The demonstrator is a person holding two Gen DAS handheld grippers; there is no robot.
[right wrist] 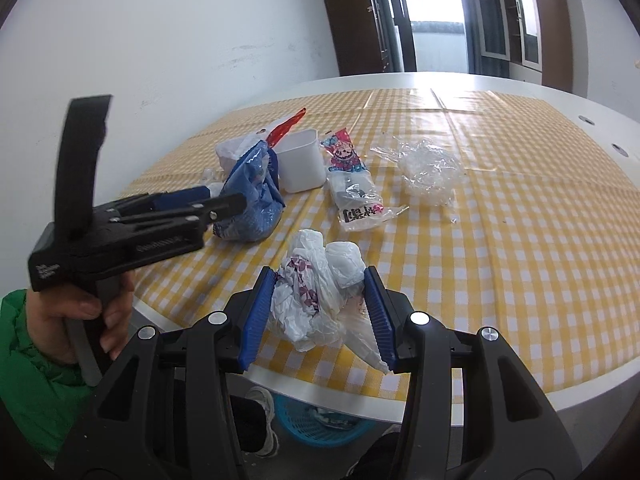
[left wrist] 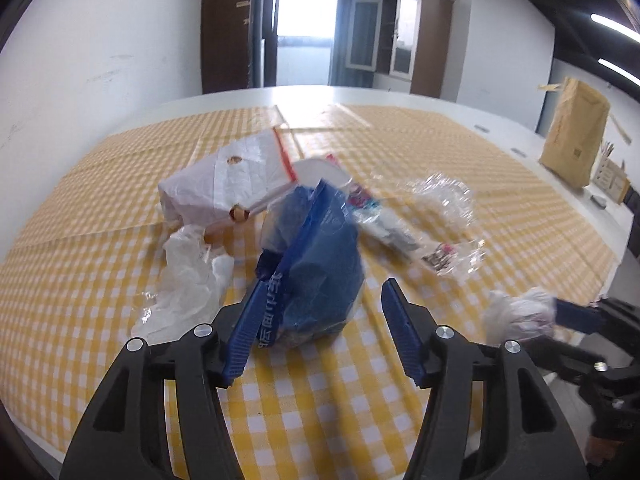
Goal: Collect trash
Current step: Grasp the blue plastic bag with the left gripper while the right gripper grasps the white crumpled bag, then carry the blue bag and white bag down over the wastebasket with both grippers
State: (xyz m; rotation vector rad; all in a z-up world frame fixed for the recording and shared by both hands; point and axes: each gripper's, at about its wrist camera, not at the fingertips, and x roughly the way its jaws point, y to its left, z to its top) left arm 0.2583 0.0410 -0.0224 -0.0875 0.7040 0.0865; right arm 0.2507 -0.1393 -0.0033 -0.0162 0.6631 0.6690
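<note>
My left gripper (left wrist: 322, 300) is open around a crumpled blue plastic bag (left wrist: 320, 256) on the yellow checked tablecloth; its left finger touches the bag, its right finger stands apart. The bag also shows in the right wrist view (right wrist: 252, 196), with the left gripper (right wrist: 224, 204) at it. My right gripper (right wrist: 320, 300) is shut on a crumpled white plastic bag (right wrist: 316, 296) above the table's near edge; that bag also shows in the left wrist view (left wrist: 516, 316).
More trash lies on the cloth: a white paper bag (left wrist: 228, 184), a clear glove (left wrist: 188, 276), a white tub (right wrist: 300, 160), a snack wrapper (right wrist: 352, 176), clear film (right wrist: 428, 168). A blue basket (right wrist: 320, 424) stands on the floor under the table edge. A brown paper bag (left wrist: 572, 136) stands far right.
</note>
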